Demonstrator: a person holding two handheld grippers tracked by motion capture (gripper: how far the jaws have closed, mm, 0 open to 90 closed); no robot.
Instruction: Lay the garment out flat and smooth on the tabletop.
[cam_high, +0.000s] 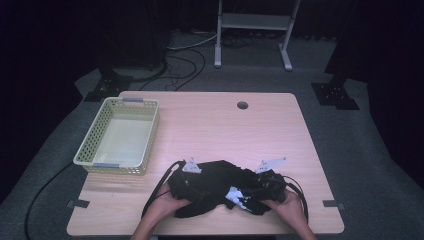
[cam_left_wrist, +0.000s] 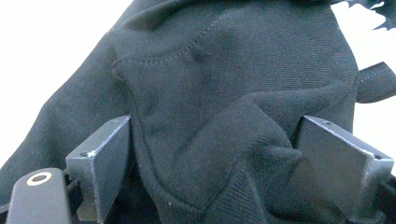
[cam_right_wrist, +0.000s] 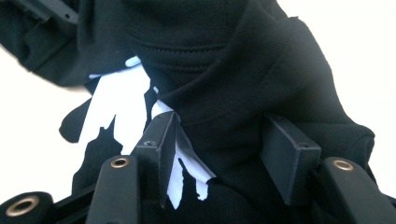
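Observation:
A crumpled black garment (cam_high: 215, 182) with a white print (cam_high: 240, 197) lies at the near edge of the wooden table (cam_high: 225, 125). My left gripper (cam_high: 186, 177) presses into its left side, and in the left gripper view (cam_left_wrist: 215, 135) the jaws stand wide apart with a bunched fold of the garment (cam_left_wrist: 210, 70) between them. My right gripper (cam_high: 267, 186) is at the garment's right side. In the right gripper view (cam_right_wrist: 217, 130) the jaws sit closer together, with a thick fold of the garment (cam_right_wrist: 261, 70) pinched between them beside the white print (cam_right_wrist: 116, 107).
A pale yellow perforated basket (cam_high: 85, 157) stands on the table's left side. A round cable hole (cam_high: 242, 105) sits near the far edge. Beyond the table are cables on the floor and a white stand (cam_high: 252, 22). A person's hands hold both grippers from the bottom edge.

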